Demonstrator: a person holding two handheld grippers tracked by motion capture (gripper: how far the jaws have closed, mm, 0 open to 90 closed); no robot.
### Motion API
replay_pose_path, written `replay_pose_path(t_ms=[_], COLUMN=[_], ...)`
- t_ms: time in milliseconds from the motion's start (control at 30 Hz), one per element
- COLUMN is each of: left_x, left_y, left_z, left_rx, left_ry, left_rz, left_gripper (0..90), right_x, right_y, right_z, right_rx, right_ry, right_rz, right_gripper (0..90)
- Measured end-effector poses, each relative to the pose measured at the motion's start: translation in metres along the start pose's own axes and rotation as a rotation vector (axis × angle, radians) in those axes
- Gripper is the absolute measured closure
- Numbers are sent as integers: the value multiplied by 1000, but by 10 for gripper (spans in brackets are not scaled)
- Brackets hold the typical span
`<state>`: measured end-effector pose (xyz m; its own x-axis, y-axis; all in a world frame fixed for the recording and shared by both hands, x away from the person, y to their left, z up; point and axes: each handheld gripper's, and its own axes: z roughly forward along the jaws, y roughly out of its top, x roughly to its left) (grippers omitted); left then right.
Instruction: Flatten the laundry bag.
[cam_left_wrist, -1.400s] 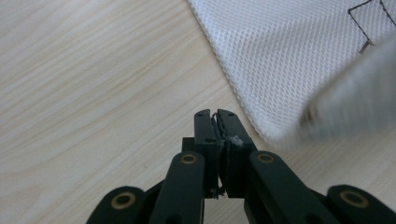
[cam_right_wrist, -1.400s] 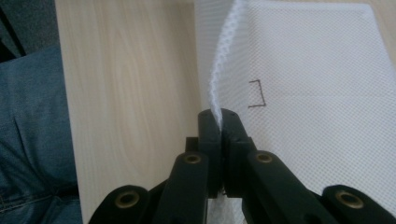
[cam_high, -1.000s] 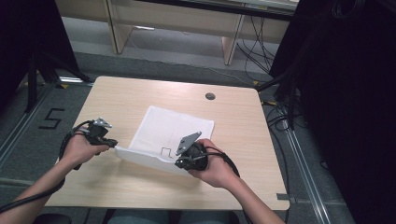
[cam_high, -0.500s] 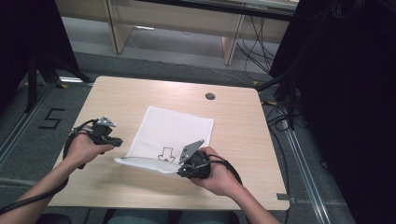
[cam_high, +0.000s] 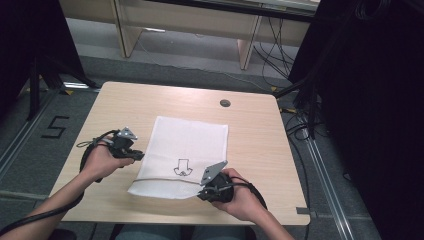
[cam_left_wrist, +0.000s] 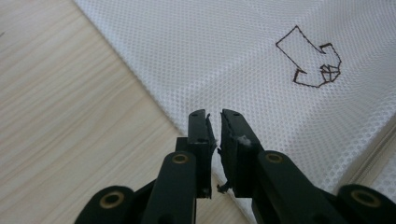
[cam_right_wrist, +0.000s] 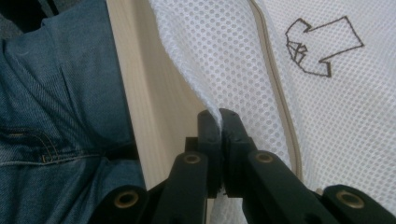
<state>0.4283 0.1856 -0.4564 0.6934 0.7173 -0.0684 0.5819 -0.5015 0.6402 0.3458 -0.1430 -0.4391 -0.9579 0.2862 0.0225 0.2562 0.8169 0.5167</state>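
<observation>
A white mesh bag (cam_high: 187, 140) lies flat on the wooden table (cam_high: 260, 140), with a dark arrow mark (cam_high: 182, 168) stitched near its front hem. My right gripper (cam_high: 200, 192) is shut on the bag's front right corner, which bulges up out of the jaws in the right gripper view (cam_right_wrist: 218, 114). My left gripper (cam_high: 137, 155) hovers at the bag's left edge. In the left gripper view (cam_left_wrist: 214, 114) its jaws stand a narrow gap apart over the mesh (cam_left_wrist: 243, 56), with nothing between them.
A round cable hole (cam_high: 225, 103) sits at the table's far side. The person's jeans (cam_right_wrist: 56, 116) lie just past the table's front edge (cam_right_wrist: 140, 93). Cables and desk legs stand on the floor behind the table.
The left gripper let go of the bag's front left corner, which dropped flat, then came back to the bag's left edge. The right gripper drew the front right corner slightly nearer the front edge.
</observation>
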Motion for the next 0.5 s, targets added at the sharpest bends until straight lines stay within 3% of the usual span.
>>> replay_pose_path(t_ms=[500], left_x=[-27], left_y=[4], left_z=[15], left_rx=[39], left_ry=[-48], left_rz=[58], left_gripper=[801], right_x=[1], right_y=[-27], right_z=[-1], right_rx=[26], right_ry=[1], right_rz=[61], right_gripper=[886])
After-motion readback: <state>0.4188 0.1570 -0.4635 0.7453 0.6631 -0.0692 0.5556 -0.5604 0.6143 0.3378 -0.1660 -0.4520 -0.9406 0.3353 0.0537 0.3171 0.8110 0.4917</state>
